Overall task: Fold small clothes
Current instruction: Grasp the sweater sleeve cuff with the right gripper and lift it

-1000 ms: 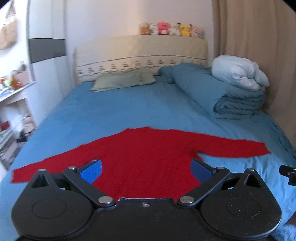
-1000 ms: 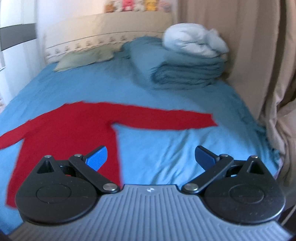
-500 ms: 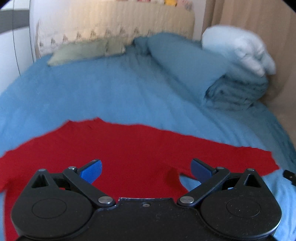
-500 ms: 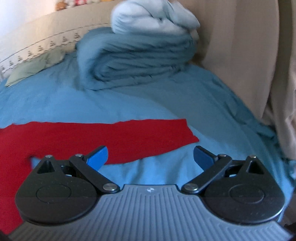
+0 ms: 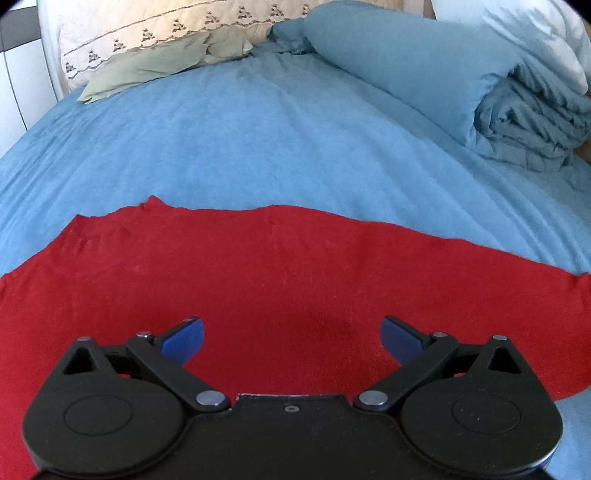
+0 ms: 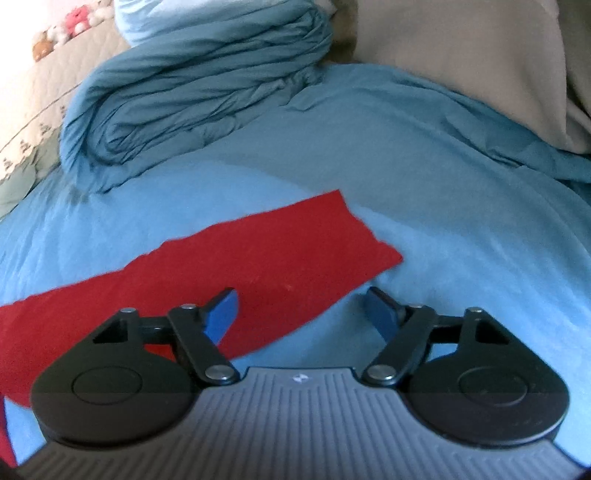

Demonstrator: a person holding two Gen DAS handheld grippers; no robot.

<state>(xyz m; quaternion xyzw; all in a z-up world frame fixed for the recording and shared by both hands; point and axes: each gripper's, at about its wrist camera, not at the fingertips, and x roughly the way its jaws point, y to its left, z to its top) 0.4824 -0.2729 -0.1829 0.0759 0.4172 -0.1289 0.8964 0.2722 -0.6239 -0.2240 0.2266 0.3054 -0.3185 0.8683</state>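
Note:
A red long-sleeved top (image 5: 288, 273) lies flat on the blue bed sheet (image 5: 258, 147). My left gripper (image 5: 291, 338) is open and empty, low over the top's body near the right shoulder. In the right wrist view the top's right sleeve (image 6: 258, 258) runs from the lower left up to its cuff end at the centre. My right gripper (image 6: 301, 314) is open and empty, low over the sleeve near the cuff, with its left finger over the red cloth and its right finger over the sheet.
A folded blue duvet (image 5: 461, 81) with a pale pillow on top lies at the far right of the bed, and also shows in the right wrist view (image 6: 192, 96). A green pillow (image 5: 159, 66) lies by the headboard (image 5: 166, 29). A beige curtain (image 6: 480, 66) hangs at the right.
Both grippers have moved forward and down toward the top. The left now hovers close over its body, the right over the right sleeve's cuff end. Both stay open.

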